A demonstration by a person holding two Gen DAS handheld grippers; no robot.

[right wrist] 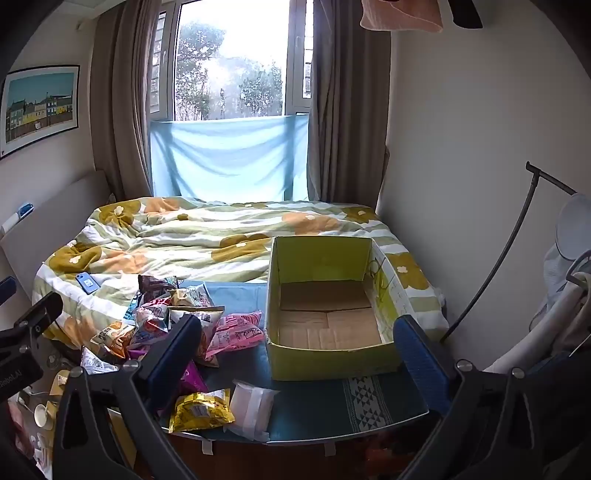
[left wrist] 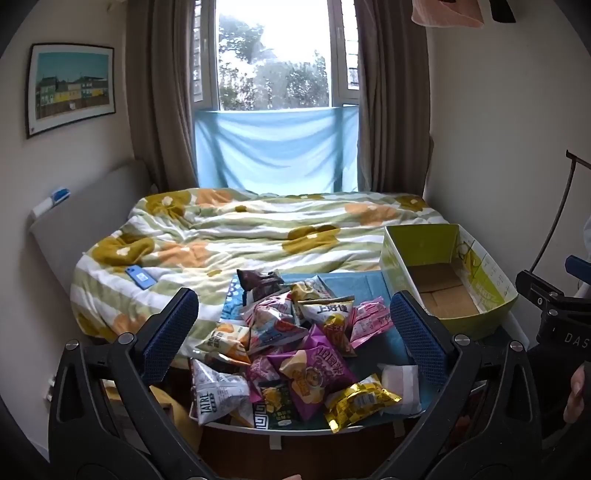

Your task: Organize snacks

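Both grippers, the left gripper (left wrist: pixel 291 325) and the right gripper (right wrist: pixel 295 350), are wide open and hold nothing, while the pile of snack bags (left wrist: pixel 295 339) lies on the blue surface (right wrist: pixel 306 410) just beside the empty green box (right wrist: pixel 332 354).

- A bed (left wrist: pixel 258 229) fills the middle of the frame, under a rumpled quilt (right wrist: pixel 192 240) of green stripes and mustard and orange flowers.
- A blue phone (left wrist: pixel 140 277) lies flat on the quilt at left of centre.
- Upper centre, a window (left wrist: pixel 273 55) looks onto trees; a pale blue cloth (left wrist: pixel 277 147) hangs across its lower part.
- Brown curtains (left wrist: pixel 159 92) flank the window on both sides.
- Upper left, a framed picture (left wrist: pixel 70 88) of coloured houses hangs on the wall.
- Top right, a pink cloth (right wrist: pixel 402 14) hangs down.
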